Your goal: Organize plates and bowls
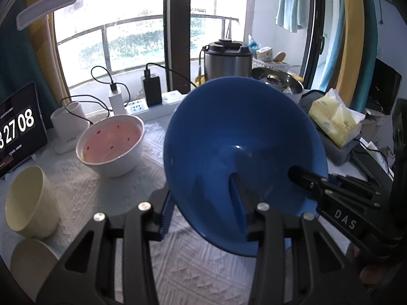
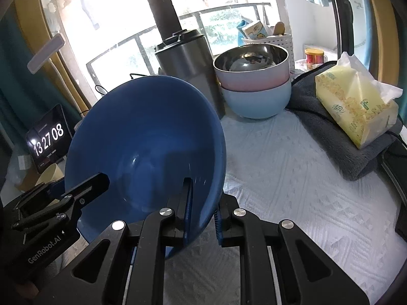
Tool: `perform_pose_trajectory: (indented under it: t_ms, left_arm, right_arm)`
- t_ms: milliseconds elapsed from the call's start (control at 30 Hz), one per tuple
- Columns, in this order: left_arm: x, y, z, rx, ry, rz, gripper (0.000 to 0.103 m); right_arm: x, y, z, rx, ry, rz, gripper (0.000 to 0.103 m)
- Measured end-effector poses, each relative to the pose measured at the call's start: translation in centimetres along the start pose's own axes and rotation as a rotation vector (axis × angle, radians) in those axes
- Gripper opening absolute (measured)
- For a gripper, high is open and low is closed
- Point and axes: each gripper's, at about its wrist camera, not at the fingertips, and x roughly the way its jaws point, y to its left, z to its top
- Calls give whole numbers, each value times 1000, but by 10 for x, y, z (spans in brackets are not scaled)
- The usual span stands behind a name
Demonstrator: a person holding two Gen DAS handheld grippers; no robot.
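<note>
glossy blue bowl (image 1: 244, 137); shiny steel bowl (image 2: 251, 58)

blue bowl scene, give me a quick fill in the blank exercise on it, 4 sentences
1. Both the left gripper and the right gripper are clamped on the rim of the ____ bowl.
2. The white bowl with the pink inside stands on the ____ cloth.
3. The pink bowl is stacked inside the light ____ bowl.
4. The yellow tissue pack lies on a folded ____ towel.

Missing words: blue; white; blue; grey
</note>
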Motion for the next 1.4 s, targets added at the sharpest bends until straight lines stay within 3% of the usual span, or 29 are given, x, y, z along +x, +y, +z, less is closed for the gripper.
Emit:
perform_pose_trajectory:
  t_ms: [1400]
  left_arm:
    - [-77, 60, -65, -90, 9, 35, 42]
  right_arm:
    - [-33, 74, -56, -44, 60, 33, 18]
